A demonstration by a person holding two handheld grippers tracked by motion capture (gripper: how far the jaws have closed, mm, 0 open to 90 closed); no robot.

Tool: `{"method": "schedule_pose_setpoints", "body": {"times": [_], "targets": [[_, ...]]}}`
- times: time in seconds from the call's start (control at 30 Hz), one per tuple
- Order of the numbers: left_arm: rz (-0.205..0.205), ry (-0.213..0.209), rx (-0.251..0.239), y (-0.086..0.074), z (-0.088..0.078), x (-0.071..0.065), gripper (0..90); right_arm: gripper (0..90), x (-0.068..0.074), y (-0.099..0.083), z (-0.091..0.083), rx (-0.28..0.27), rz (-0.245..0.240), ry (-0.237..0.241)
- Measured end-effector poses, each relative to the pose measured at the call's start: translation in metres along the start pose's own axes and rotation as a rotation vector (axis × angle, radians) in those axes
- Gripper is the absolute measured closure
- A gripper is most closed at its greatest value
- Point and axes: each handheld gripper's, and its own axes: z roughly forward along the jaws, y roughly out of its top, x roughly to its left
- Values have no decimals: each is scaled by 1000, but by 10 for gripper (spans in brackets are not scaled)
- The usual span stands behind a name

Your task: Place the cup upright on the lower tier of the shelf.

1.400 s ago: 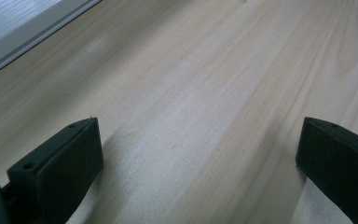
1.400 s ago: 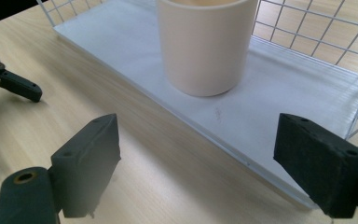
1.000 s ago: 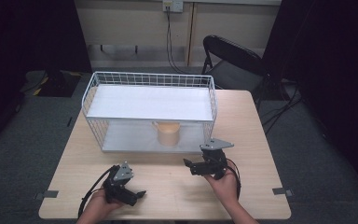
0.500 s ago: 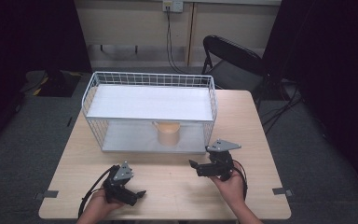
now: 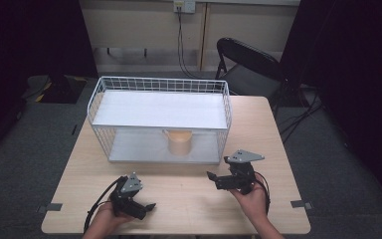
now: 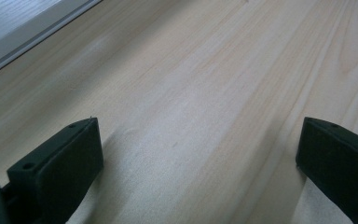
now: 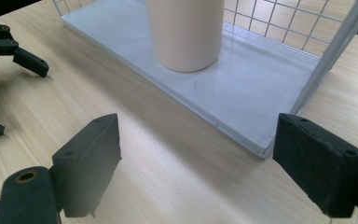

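A white wire rack (image 5: 159,110) with two shelves stands on the far half of the wooden table (image 5: 258,129). On its lower shelf, right of the middle, a beige cup (image 5: 179,143) stands upright. My right gripper (image 5: 213,180) is open in front of the rack's right end, jaws pointing left and apart from it. In the right gripper view the cup (image 7: 185,32) stands on the white lower shelf (image 7: 242,88), beyond the empty right gripper (image 7: 196,154). My left gripper (image 5: 148,209) rests near the front edge, and the left gripper (image 6: 198,154) is open over bare wood.
A black folding chair (image 5: 248,64) stands behind the table's far right corner. Grey tape marks sit at the front left (image 5: 53,206) and front right (image 5: 298,203) of the table. The other gripper (image 7: 9,46) appears at the upper left of the right gripper view.
My right gripper has drawn back from the rack's front, toward the person and slightly right. The left gripper and the cup have stayed put.
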Motion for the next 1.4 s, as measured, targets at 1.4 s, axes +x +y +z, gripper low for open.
{"method": "schedule_pose_setpoints", "body": {"times": [1.4], "targets": [[1, -2, 4, 0, 0, 0, 0, 144, -33, -43, -34, 11, -36, 37]]}}
